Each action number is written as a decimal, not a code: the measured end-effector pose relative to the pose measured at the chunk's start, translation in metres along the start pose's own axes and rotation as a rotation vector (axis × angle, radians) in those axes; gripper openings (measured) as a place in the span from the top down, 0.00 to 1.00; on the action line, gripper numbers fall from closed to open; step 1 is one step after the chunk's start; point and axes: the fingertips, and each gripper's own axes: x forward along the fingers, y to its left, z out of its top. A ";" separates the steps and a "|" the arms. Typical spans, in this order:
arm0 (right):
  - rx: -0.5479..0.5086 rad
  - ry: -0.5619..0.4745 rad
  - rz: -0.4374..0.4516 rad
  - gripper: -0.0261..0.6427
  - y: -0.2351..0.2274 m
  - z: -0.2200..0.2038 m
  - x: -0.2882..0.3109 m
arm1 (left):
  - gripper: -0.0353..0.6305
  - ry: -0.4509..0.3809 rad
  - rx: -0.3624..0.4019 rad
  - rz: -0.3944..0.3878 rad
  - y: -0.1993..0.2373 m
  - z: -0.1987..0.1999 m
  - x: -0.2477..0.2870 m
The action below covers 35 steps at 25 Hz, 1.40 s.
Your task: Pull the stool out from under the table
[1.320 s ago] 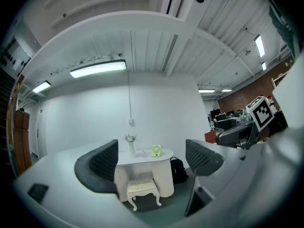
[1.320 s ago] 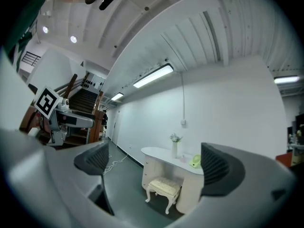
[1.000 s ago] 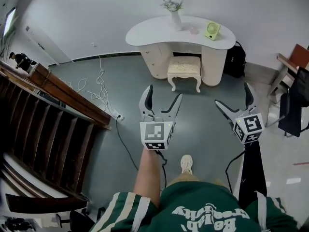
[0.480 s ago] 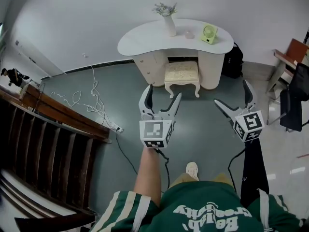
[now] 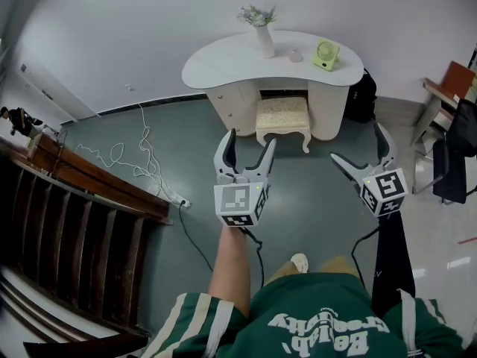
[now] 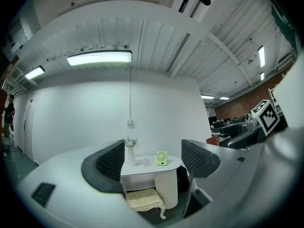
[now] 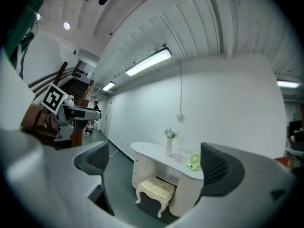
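We find the stool (image 5: 282,114) tucked partly under the white table (image 5: 223,62), which stands against the wall (image 5: 112,21) on a grey floor (image 5: 149,125). The left gripper (image 5: 250,140) and right gripper (image 5: 358,144) are well apart from it, jaws spread and empty. A vase (image 5: 264,39) and a green fan (image 5: 326,53) stand near the table's rear edge.

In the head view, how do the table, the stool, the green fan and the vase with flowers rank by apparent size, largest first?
1. table
2. stool
3. vase with flowers
4. green fan
The last two look nearly alike; the vase is only taller.
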 end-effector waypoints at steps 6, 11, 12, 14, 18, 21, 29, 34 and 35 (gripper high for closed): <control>0.019 -0.011 -0.002 0.07 0.006 0.006 0.013 | 0.38 0.021 -0.003 -0.012 0.012 -0.004 0.000; 0.024 -0.005 0.006 0.07 0.011 0.003 0.018 | 0.38 0.027 0.004 0.001 0.020 -0.005 -0.001; 0.028 -0.006 0.008 0.07 0.011 0.003 0.019 | 0.38 0.025 0.004 0.002 0.020 -0.005 -0.002; 0.034 -0.010 0.009 0.07 0.009 0.004 0.020 | 0.38 0.023 0.004 0.003 0.020 -0.005 -0.002; 0.047 -0.028 -0.002 0.07 0.002 0.003 0.023 | 0.38 0.020 0.011 -0.005 0.016 -0.007 0.004; 0.041 -0.029 -0.005 0.07 -0.003 -0.001 0.028 | 0.38 0.015 0.019 -0.003 0.017 -0.010 0.006; 0.030 -0.058 -0.002 0.07 -0.041 -0.003 0.069 | 0.38 0.004 0.025 0.013 0.026 -0.020 0.052; 0.031 -0.069 0.011 0.07 -0.072 -0.009 0.118 | 0.37 0.011 0.029 0.026 0.040 -0.031 0.102; 0.030 -0.069 0.016 0.07 -0.079 -0.011 0.132 | 0.36 0.013 0.030 0.031 0.044 -0.034 0.115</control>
